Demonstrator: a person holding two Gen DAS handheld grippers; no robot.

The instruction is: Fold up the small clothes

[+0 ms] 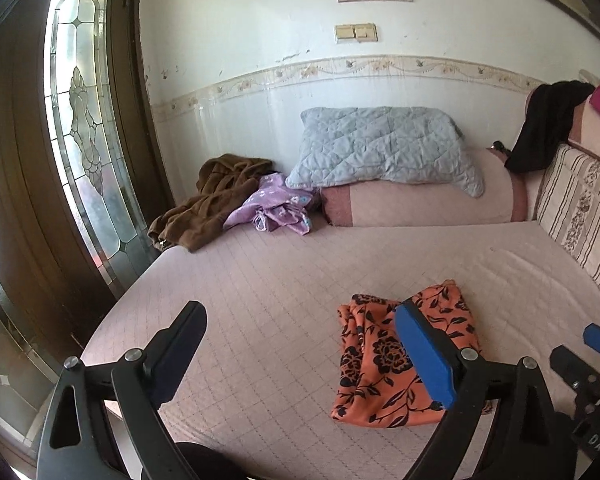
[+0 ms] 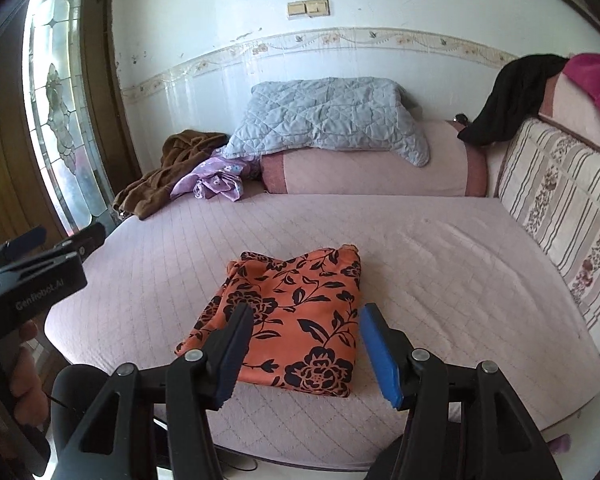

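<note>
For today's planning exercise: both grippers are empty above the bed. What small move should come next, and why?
Probably reach the left gripper toward the crumpled purple garment by the pillow: the orange floral cloth already lies folded, and nothing is between either gripper's jaws.

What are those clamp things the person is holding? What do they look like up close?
Each is a black plastic tool with two long jaws lined with flat blue pads, joined by black linkage bars with silver rivets. The left gripper and right gripper look alike. In the right view, the left one's body carries white lettering and bare fingers wrap its handle.
</note>
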